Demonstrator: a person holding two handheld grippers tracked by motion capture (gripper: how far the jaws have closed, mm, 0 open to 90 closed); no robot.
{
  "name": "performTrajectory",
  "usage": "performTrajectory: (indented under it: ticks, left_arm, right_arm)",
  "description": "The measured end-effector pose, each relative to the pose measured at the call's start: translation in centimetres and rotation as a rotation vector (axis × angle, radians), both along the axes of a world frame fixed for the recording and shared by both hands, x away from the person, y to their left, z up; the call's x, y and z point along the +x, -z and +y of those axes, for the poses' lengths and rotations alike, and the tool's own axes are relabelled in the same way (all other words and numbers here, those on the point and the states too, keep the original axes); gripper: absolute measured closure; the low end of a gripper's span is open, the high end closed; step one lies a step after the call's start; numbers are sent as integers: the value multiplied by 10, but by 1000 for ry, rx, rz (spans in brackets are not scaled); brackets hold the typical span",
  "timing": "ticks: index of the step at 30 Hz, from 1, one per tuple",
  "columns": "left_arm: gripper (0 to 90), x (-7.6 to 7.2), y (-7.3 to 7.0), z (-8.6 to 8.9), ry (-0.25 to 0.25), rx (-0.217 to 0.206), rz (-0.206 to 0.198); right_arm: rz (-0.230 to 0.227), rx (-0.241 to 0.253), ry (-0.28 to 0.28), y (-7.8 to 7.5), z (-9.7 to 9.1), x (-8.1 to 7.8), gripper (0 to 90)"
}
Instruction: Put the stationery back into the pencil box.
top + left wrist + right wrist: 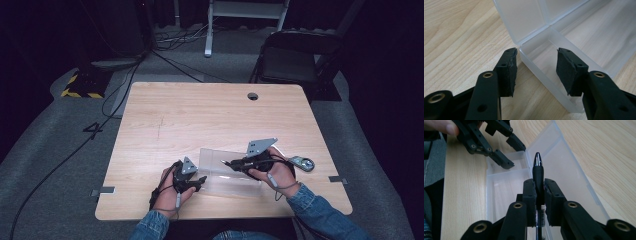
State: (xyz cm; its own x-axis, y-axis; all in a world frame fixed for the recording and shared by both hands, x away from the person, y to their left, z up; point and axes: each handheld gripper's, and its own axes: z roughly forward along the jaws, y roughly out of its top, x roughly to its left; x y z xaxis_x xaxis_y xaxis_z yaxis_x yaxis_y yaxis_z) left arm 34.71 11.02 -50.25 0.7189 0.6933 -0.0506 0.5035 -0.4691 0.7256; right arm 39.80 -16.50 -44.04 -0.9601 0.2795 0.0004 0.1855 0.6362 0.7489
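A clear plastic case (220, 172) lies open near the wooden table's (200, 115) front edge, its tray (499, 185) beside its flat lid (569, 170). My left gripper (199, 181) is at the case's left end. Its jaws straddle a corner of the tray (536, 53), one pad (510, 70) outside the wall and the other (566, 72) over the inside, closed on that end. From the right gripper view, the left gripper (514, 153) sits at the tray's far end. My right gripper (539, 182) is shut on a black pen (537, 170), whose silver tip points along the case's hinge.
A small grey-and-teal object (301, 163) lies just right of the right hand. A cable hole (252, 96) is near the table's far edge. Metal brackets (102, 190) (337, 179) sit at the front corners. A folding chair (295, 60) stands beyond the table.
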Motion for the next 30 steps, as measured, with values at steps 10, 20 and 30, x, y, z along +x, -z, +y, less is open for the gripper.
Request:
performTrajectory:
  ticks: [10,20,30]
  left_arm:
    - [511,0,0,0,0,-1,0]
    - [507,0,0,0,2,-1,1]
    - [505,0,0,0,4,0,3]
  right_arm:
    - [-15,-6,-14,9,1,3,804]
    - [-33,-68,-46,14,5,2,804]
    - [-20,-107,-74,19,9,0,797]
